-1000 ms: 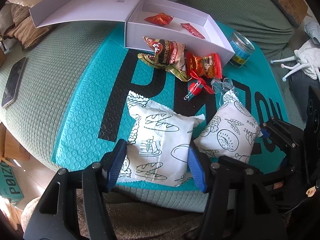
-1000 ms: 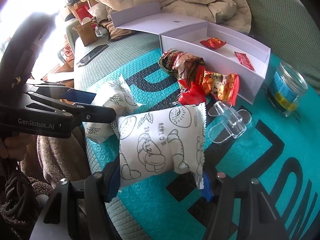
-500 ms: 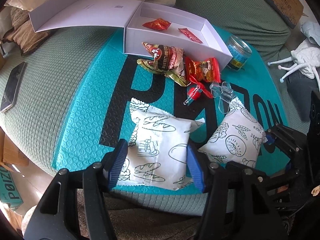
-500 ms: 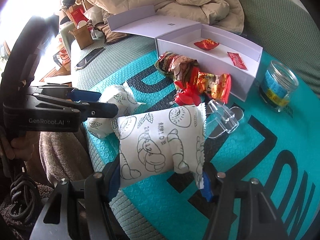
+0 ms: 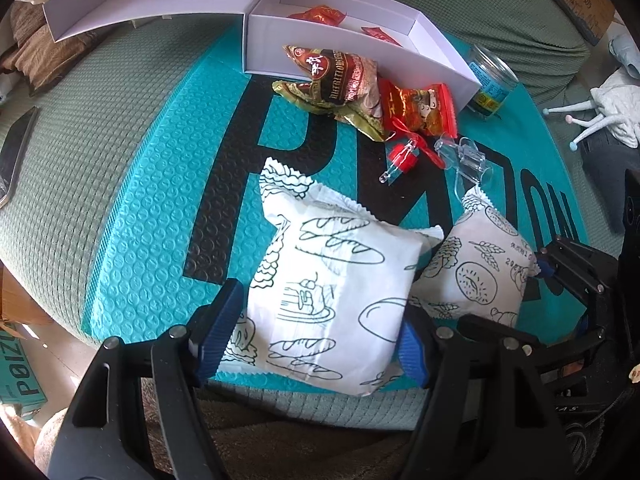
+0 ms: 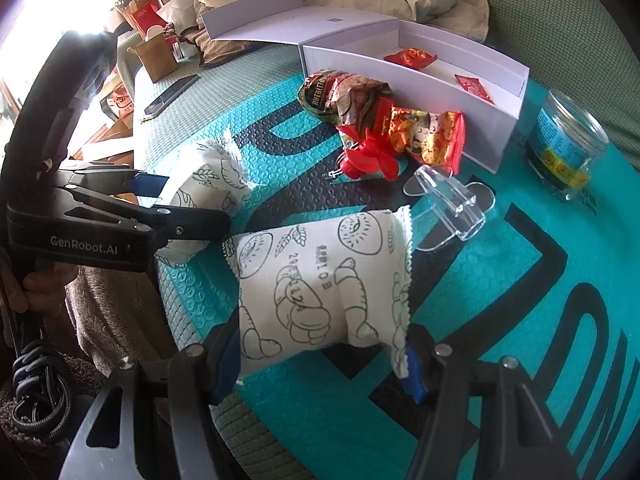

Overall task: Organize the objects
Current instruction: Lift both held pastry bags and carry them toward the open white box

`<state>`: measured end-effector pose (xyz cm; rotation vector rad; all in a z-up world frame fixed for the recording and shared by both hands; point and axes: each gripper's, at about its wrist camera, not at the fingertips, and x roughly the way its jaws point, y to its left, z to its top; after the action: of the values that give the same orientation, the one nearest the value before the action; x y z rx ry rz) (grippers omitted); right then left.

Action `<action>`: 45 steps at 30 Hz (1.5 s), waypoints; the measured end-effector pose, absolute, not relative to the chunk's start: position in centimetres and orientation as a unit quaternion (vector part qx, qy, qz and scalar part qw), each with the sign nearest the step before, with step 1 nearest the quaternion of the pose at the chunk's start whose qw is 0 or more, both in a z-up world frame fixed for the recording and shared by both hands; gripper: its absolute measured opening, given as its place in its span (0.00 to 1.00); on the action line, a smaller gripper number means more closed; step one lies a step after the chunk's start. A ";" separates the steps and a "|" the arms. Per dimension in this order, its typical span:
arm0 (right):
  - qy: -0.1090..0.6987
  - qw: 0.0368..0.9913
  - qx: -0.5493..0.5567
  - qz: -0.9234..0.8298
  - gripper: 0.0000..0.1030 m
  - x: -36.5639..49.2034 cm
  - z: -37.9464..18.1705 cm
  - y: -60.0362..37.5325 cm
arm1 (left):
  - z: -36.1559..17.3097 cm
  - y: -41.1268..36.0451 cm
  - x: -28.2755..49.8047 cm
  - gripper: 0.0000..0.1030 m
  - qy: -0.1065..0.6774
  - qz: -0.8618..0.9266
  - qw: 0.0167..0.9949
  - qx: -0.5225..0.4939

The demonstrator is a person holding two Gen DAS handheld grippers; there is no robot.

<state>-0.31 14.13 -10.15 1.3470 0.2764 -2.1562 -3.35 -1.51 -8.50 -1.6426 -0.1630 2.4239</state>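
My left gripper point(image 5: 314, 336) is shut on a white bread packet point(image 5: 332, 288) printed with loaves and lifts it above the teal bubble mailer point(image 5: 160, 208). My right gripper point(image 6: 324, 364) is shut on a second white bread packet point(image 6: 320, 280) and holds it up beside the first. Each gripper and its packet also shows in the other view: the right-held packet point(image 5: 476, 268) and the left-held packet point(image 6: 208, 184). An open white box point(image 5: 360, 40) at the back holds two small red packets point(image 5: 320, 14).
Against the box front lie a brown snack bag point(image 5: 344, 76) and a red snack bag point(image 5: 420, 106). A red clip point(image 5: 404, 156) and a clear plastic stand point(image 5: 464, 156) lie nearby. A glass jar point(image 5: 492, 80) stands right of the box. A phone point(image 5: 16, 152) lies far left.
Both grippers have risen and pulled back a little with their bread packets held. The packets sit higher off the mailer. Nothing else moved.
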 end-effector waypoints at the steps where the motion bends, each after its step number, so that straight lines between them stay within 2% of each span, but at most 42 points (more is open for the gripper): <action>1: 0.103 0.289 0.503 -0.808 0.64 -0.3 -10.1 14.1 | -8.5 -1.5 -3.3 0.61 -0.055 0.822 0.103 -0.557; 4: 0.098 0.291 0.503 -0.808 0.64 -0.5 -10.0 14.2 | -8.3 -1.3 -3.3 0.56 -0.044 0.823 0.104 -0.556; 9: 0.094 0.297 0.495 -0.811 0.64 -0.5 -9.5 14.0 | -7.9 -1.3 -3.2 0.54 -0.045 0.822 0.107 -0.557; 31: 0.100 0.296 0.436 -0.844 0.64 0.2 -3.4 13.7 | -1.0 -1.7 -2.7 0.54 -0.019 0.860 0.071 -0.504; 45: 0.090 0.278 0.408 -0.865 0.64 0.8 0.1 16.0 | 2.3 0.8 -1.7 0.54 -0.004 0.875 0.068 -0.480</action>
<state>0.79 15.97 0.11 1.0952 0.2422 -2.3220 -1.70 0.79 2.31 -1.4465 -0.0130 2.6349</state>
